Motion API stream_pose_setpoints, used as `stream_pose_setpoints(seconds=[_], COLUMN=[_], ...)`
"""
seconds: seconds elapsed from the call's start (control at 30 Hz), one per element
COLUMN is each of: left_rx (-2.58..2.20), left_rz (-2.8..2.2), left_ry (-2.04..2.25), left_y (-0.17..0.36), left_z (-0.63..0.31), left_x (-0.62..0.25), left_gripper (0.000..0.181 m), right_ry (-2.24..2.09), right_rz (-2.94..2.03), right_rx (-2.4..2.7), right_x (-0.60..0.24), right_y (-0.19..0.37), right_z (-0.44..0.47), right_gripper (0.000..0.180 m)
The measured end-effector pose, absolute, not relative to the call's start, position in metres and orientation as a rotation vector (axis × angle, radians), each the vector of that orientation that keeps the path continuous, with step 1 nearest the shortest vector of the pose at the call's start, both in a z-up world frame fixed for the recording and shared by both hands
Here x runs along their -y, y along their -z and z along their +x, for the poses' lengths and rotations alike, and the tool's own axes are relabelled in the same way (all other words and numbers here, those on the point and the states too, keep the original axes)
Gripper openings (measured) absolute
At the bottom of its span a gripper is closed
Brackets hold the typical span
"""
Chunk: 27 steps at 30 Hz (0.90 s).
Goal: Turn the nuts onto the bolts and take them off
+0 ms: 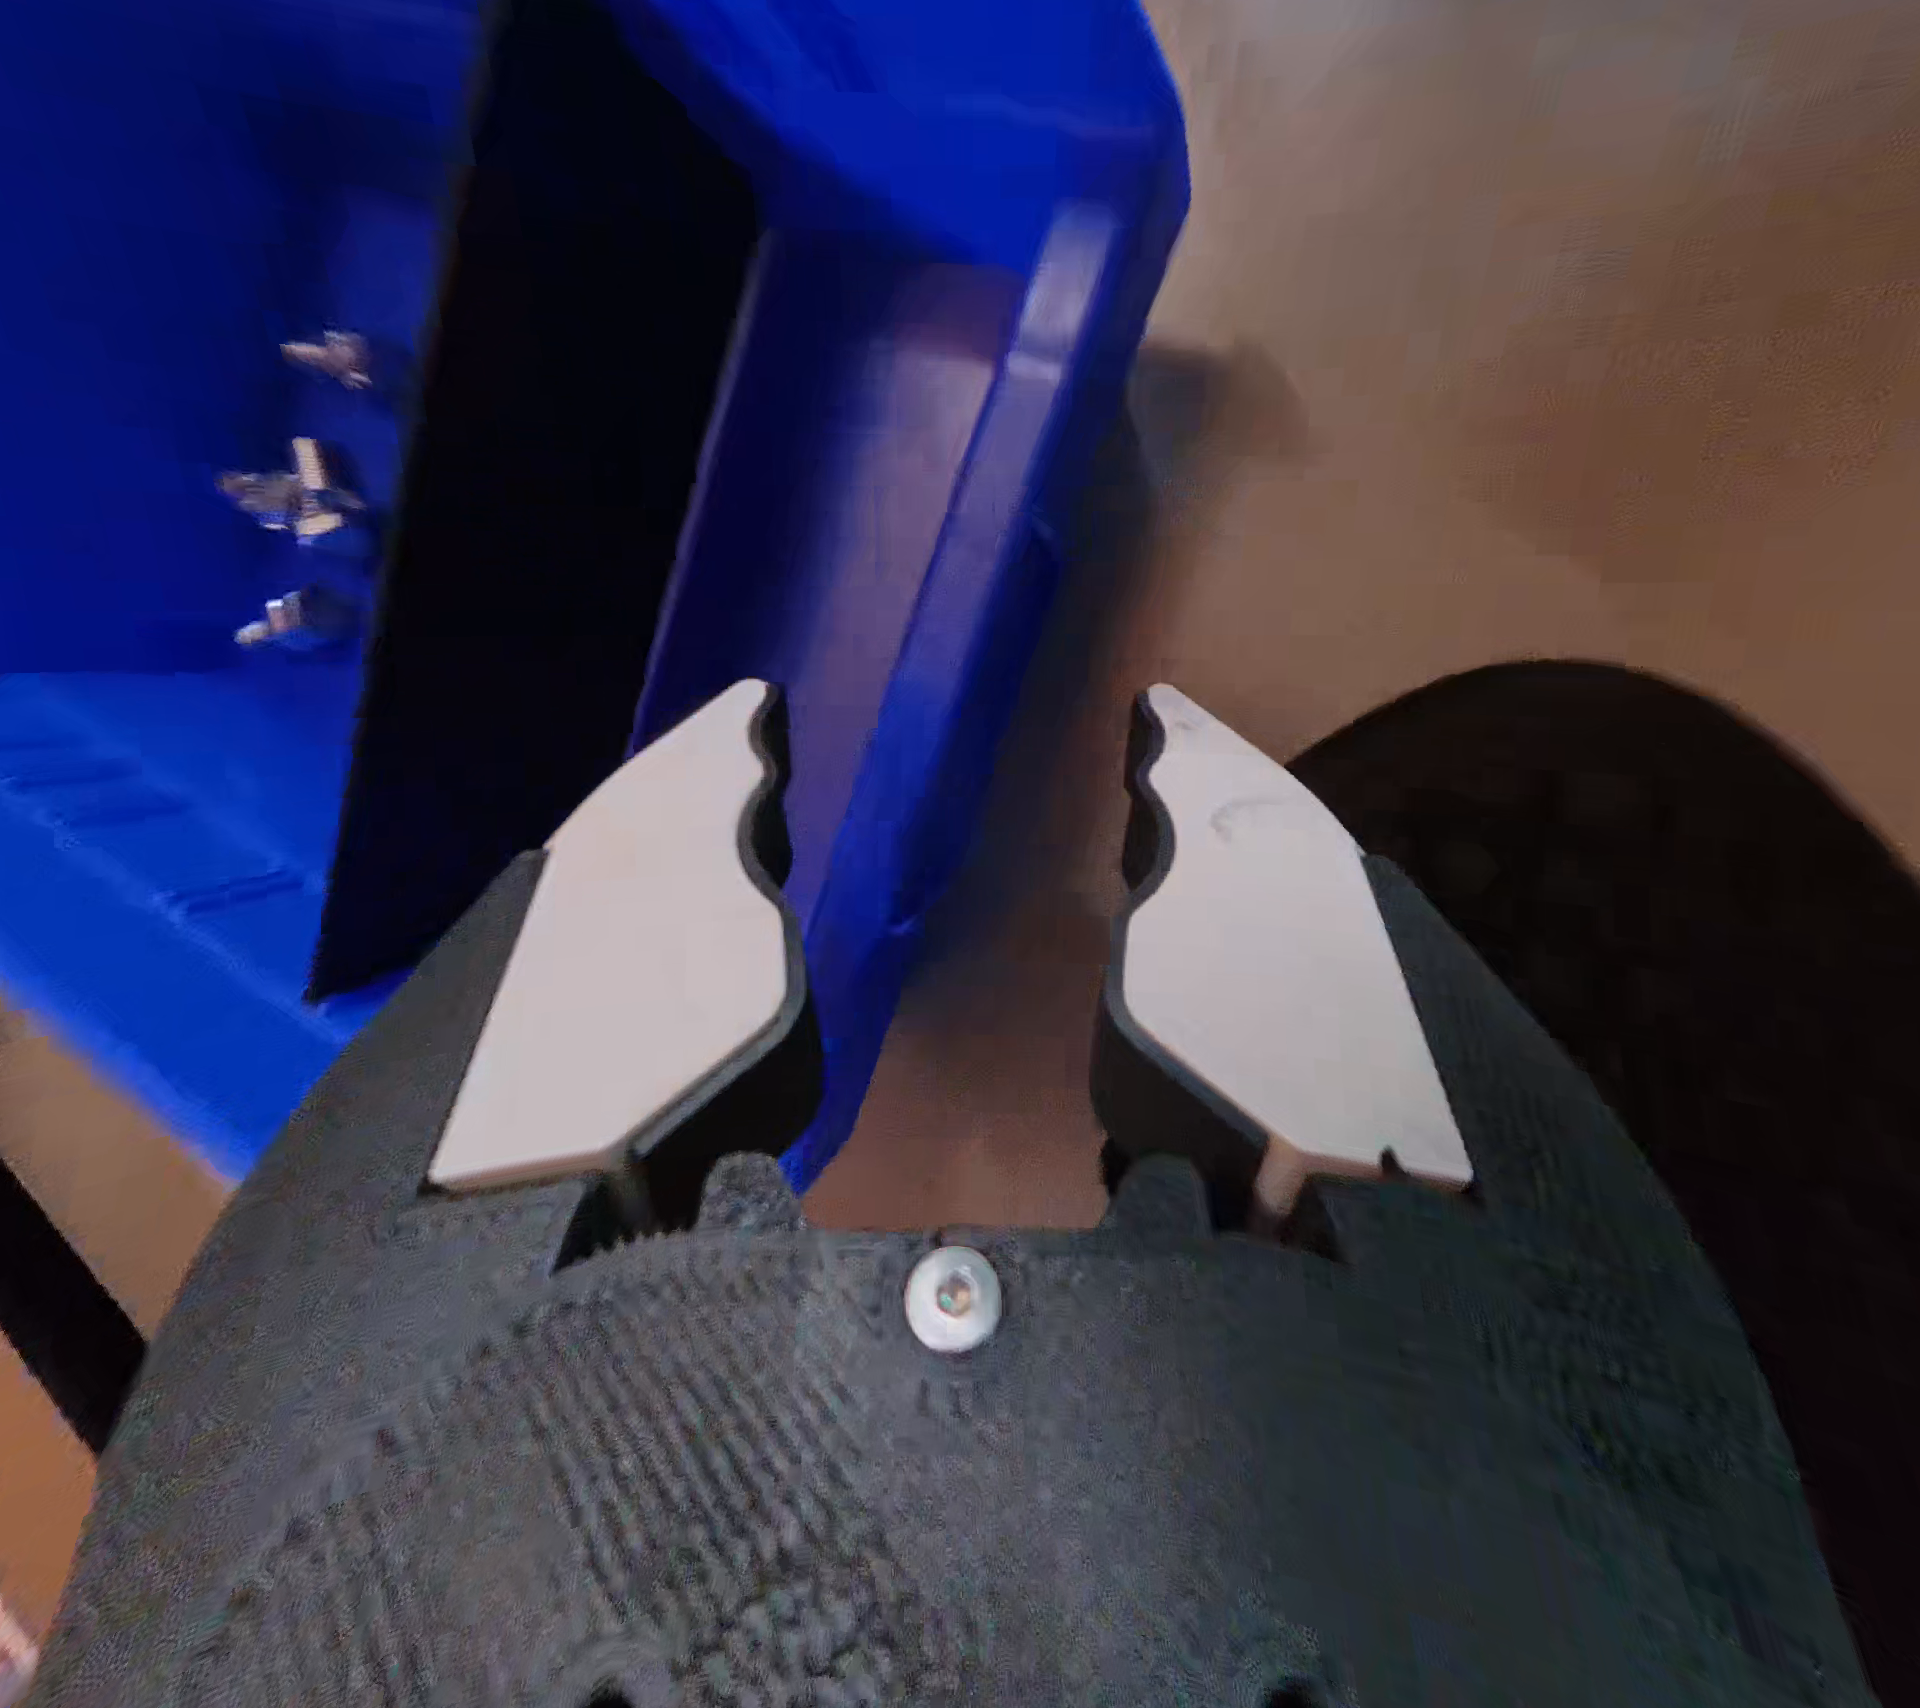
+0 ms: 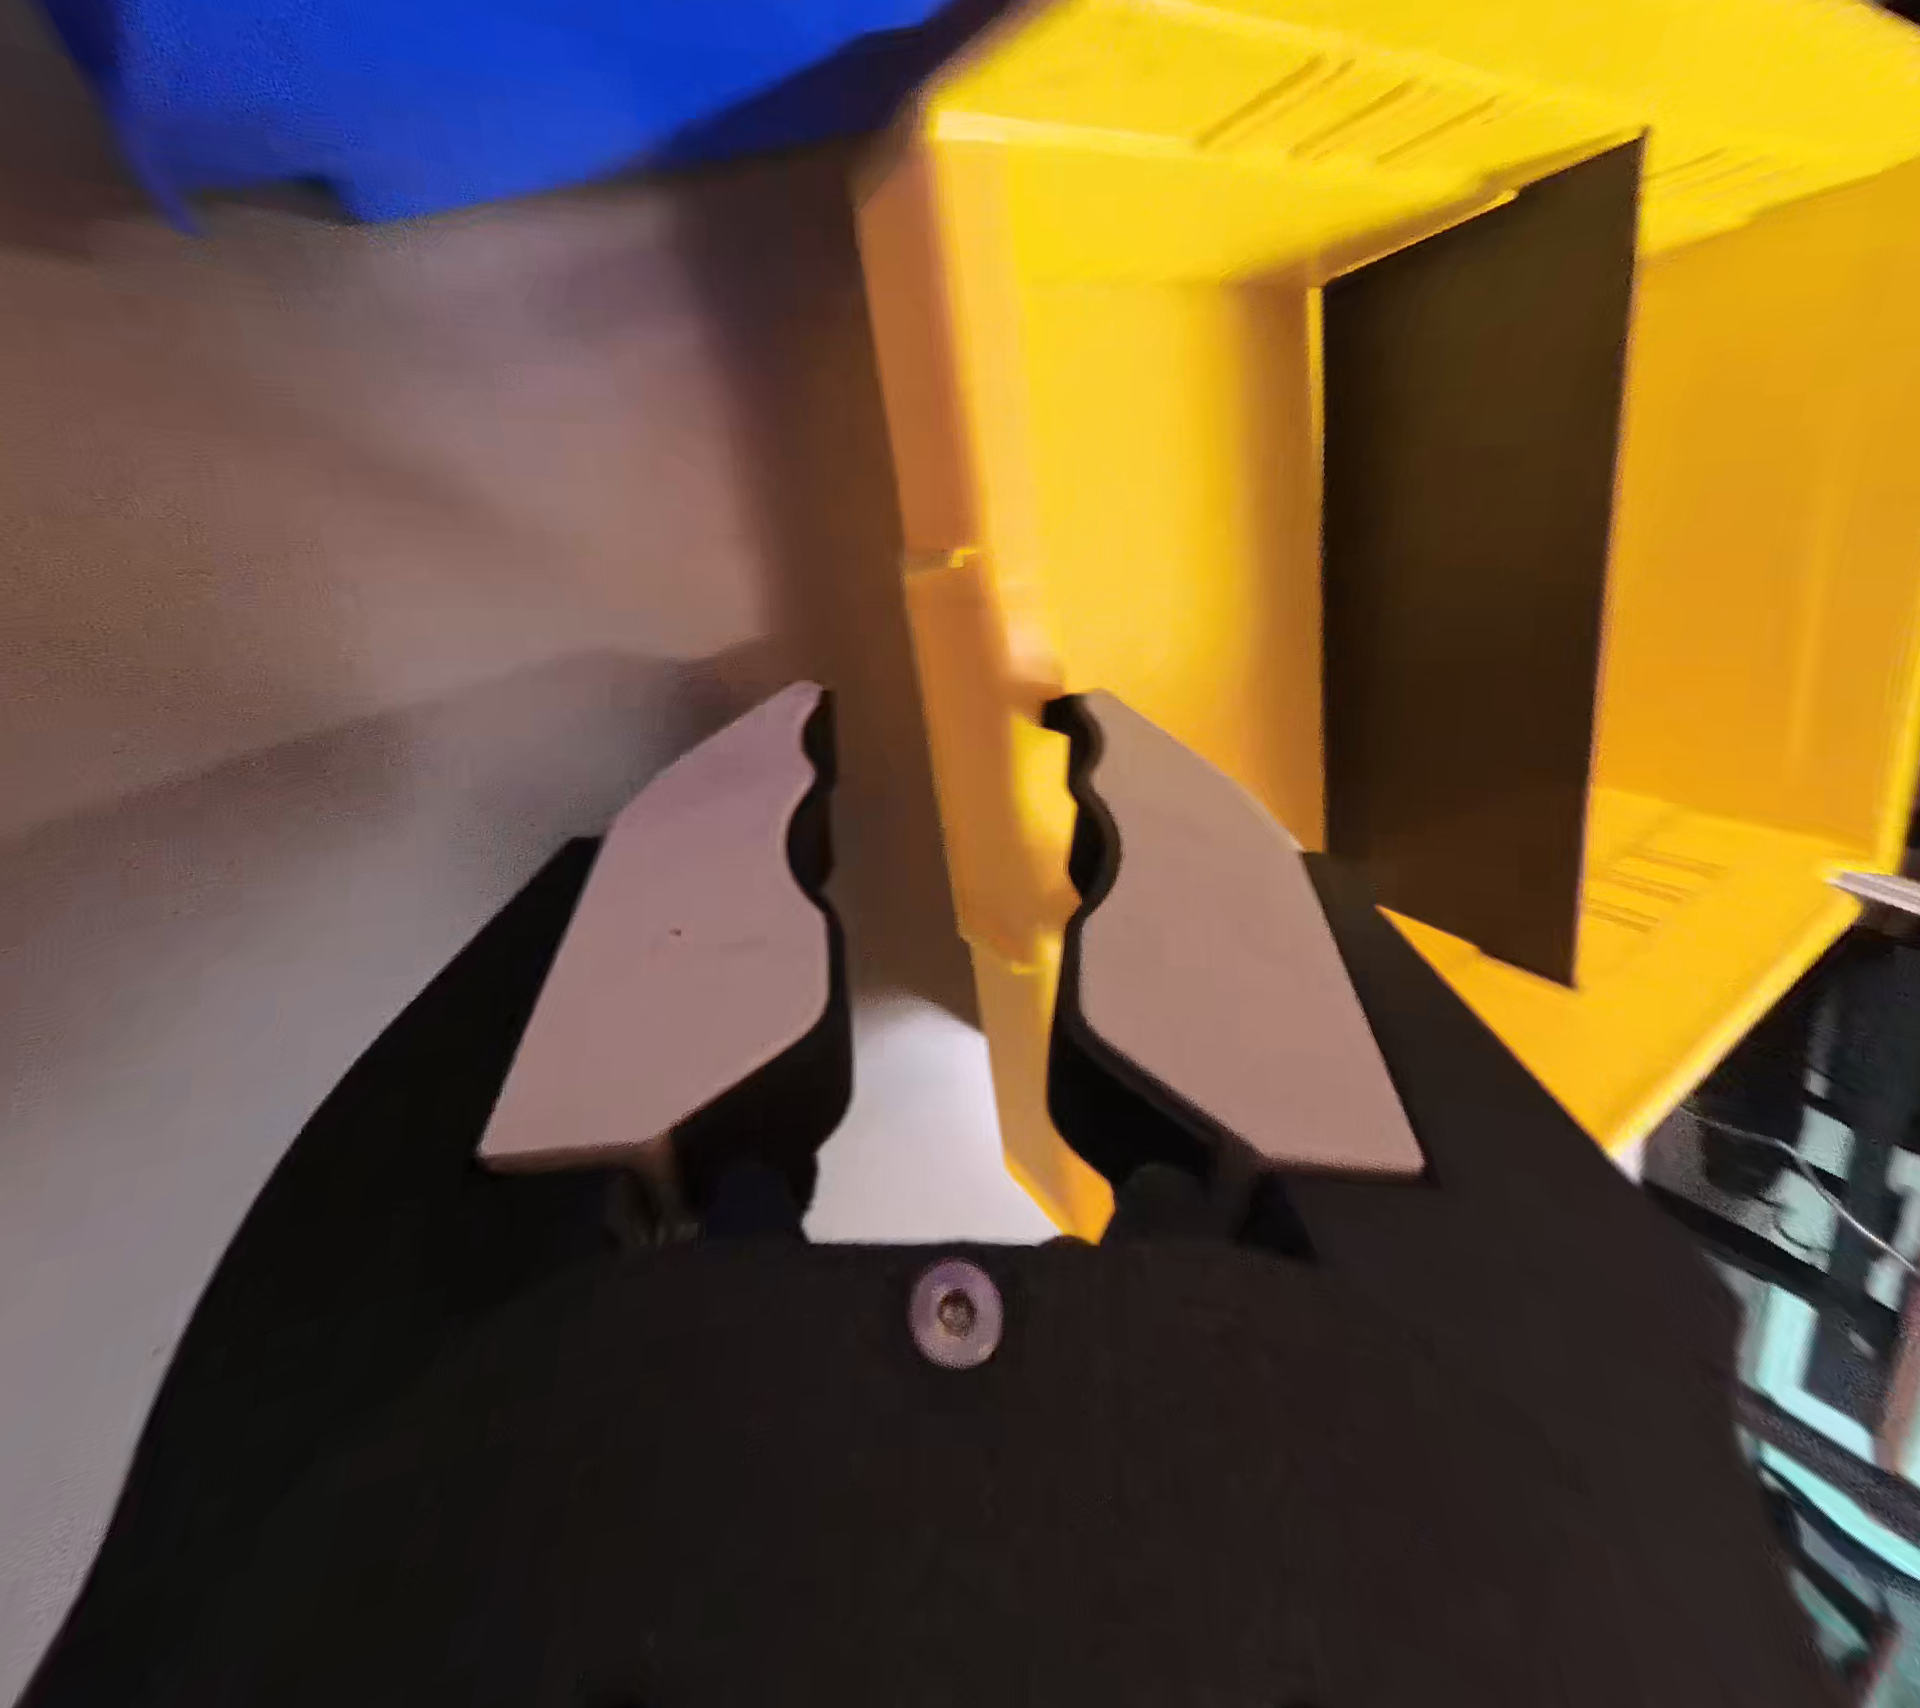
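Left gripper (image 1: pixel 956 702) spread astride blue bin (image 1: pixel 1039 453) wall; right gripper (image 2: pixel 940 713) spread astride yellow bin (image 2: pixel 966 723) wall; bolts (image 1: pixel 296 489) inside blue.

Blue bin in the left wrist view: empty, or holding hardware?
Holding hardware: a few small metal pieces lie in the blue bin, left of its black divider.

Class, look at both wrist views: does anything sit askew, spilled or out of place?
Yes. The yellow bin and blue bin appear tilted, each with a wall between open gripper fingers. Small metal parts lie loose in the blue bin. Nothing looks damaged.
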<state>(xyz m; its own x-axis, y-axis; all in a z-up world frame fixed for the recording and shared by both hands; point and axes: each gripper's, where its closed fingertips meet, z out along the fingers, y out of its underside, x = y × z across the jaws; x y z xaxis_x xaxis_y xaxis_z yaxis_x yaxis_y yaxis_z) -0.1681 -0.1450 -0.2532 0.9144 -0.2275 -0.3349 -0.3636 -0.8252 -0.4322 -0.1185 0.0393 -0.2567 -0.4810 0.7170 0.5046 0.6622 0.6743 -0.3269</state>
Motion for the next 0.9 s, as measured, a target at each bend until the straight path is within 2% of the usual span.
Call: stream_pose_setpoints(seconds=[0.03, 0.07, 0.17, 0.2, 0.33, 0.4, 0.53, 0.9], left_rx=[-0.482, -0.53, -0.669, -0.695, -0.746, -0.755, -0.745, -0.746], left_rz=[-2.617, -2.649, -2.668, -2.67, -2.681, -2.676, -2.664, -2.589], left_ry=[-0.383, -0.416, -0.531, -0.534, -0.529, -0.529, -0.513, -0.505], left_y=[0.265, 0.274, 0.285, 0.288, 0.289, 0.289, 0.289, 0.288], left_z=[-0.17, -0.173, -0.181, -0.181, -0.179, -0.178, -0.176, -0.173], left_x=[0.144, 0.143, 0.136, 0.133, 0.125, 0.121, 0.116, 0.1], left_gripper=[0.059, 0.057, 0.036, 0.034, 0.032, 0.031, 0.031, 0.031], right_ry=[-0.1, -0.104, -0.049, -0.047, -0.115, -0.149, -0.222, -0.289], right_rz=[-1.062, -1.07, -1.01, -0.986, -1.053, -1.094, -1.164, -1.288], right_rx=[2.227, 2.206, 2.186, 2.18, 2.232, 2.275, 2.239, 2.156], right_x=[-0.044, -0.045, -0.057, -0.06, -0.064, -0.062, -0.066, -0.102], right_y=[0.254, 0.251, 0.248, 0.248, 0.252, 0.26, 0.258, 0.256], right_z=[-0.121, -0.122, -0.122, -0.124, -0.125, -0.124, -0.114, 0.021], right_gripper=[0.042, 0.04, 0.032, 0.039, 0.037, 0.026, 0.024, 0.025])
